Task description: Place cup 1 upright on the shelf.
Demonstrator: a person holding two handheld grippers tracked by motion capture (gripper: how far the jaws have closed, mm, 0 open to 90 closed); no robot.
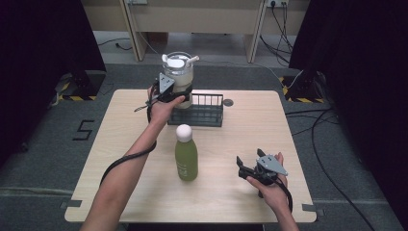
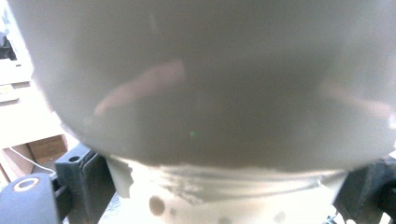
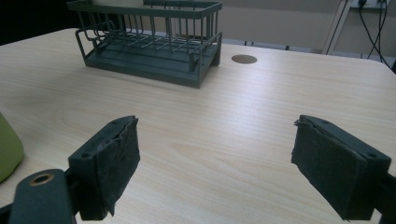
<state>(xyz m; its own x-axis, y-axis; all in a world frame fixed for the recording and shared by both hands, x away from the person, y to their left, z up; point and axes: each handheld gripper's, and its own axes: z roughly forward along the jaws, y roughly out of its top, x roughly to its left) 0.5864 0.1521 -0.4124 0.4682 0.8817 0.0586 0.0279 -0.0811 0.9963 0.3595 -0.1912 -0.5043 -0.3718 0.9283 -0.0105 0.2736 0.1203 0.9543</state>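
Note:
My left gripper (image 1: 177,94) is shut on a clear jar (image 1: 179,77) with a white lid and pale cloudy contents, held upright above the left end of a dark wire rack (image 1: 208,115). In the left gripper view the jar (image 2: 210,93) sits very close, with a black finger (image 2: 84,182) on each side of it. A green bottle (image 1: 186,156) with a white cap stands upright mid-table. My right gripper (image 1: 242,166) rests low at the front right, jaws open with nothing between them (image 3: 215,154). It faces the rack (image 3: 154,46), and the green bottle's edge (image 3: 8,147) shows at far left.
The light wooden table (image 1: 120,144) has a round cable hole (image 1: 228,102) right of the rack. A cable trails from the left forearm across the table. Dark curtains stand at both sides, and a wooden bench lies beyond the far edge.

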